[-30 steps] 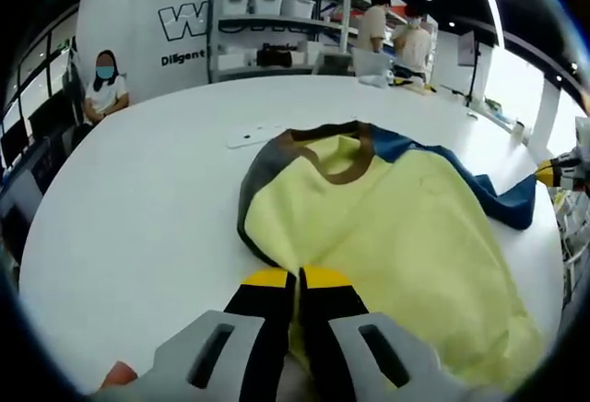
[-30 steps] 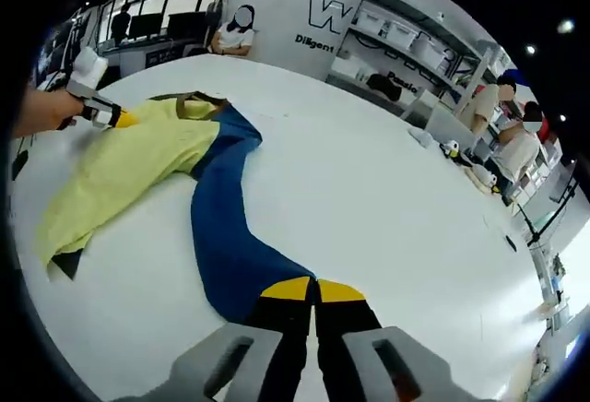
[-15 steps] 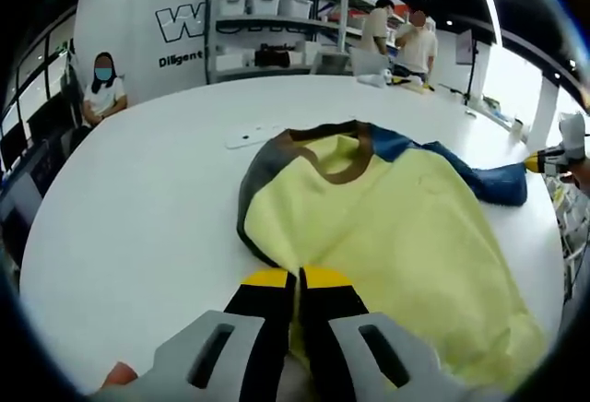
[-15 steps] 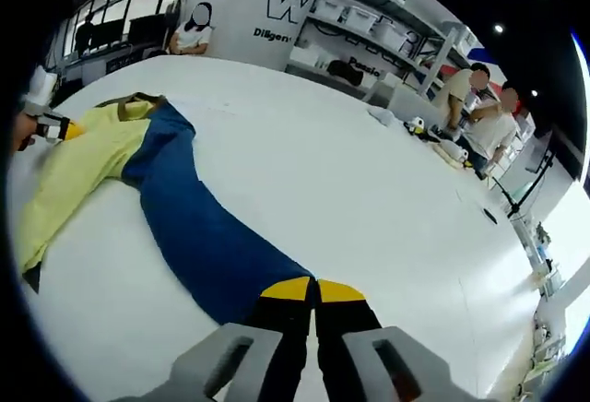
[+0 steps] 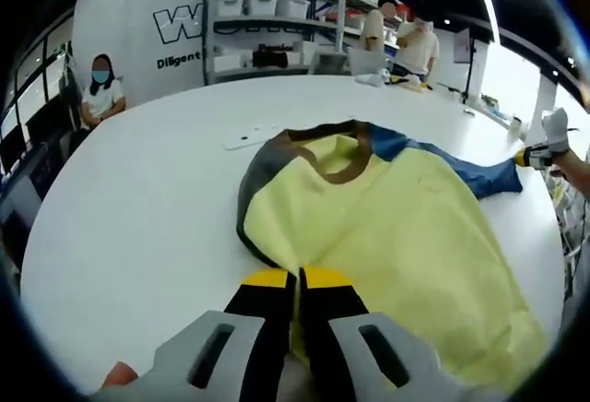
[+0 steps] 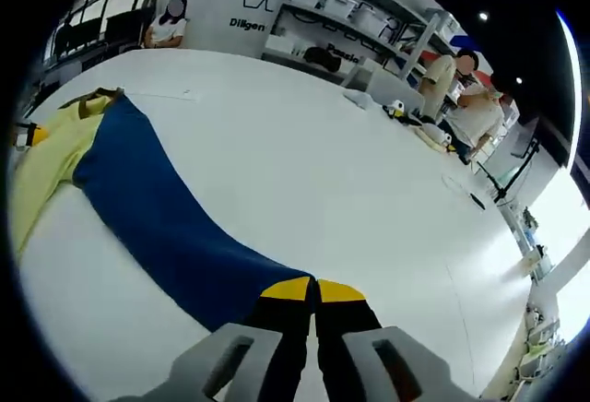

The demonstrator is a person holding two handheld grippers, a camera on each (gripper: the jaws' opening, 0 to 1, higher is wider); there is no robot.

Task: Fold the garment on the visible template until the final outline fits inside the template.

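A yellow sweatshirt with a brown collar lies flat on the round white table. My left gripper is shut on its near yellow edge, beside the dark grey sleeve. The blue sleeve runs off to the right, where my right gripper holds its end. In the right gripper view that blue sleeve lies stretched straight from my shut right gripper to the yellow body. My left gripper shows small at the far left.
A small pale strip lies on the table behind the collar. Shelves with boxes line the back wall. A seated person and two standing people are beyond the table. Small items sit near the far edge.
My right gripper has drawn the blue sleeve outward, away from the body, so it now lies long and straight. The left gripper and the yellow body have stayed put.
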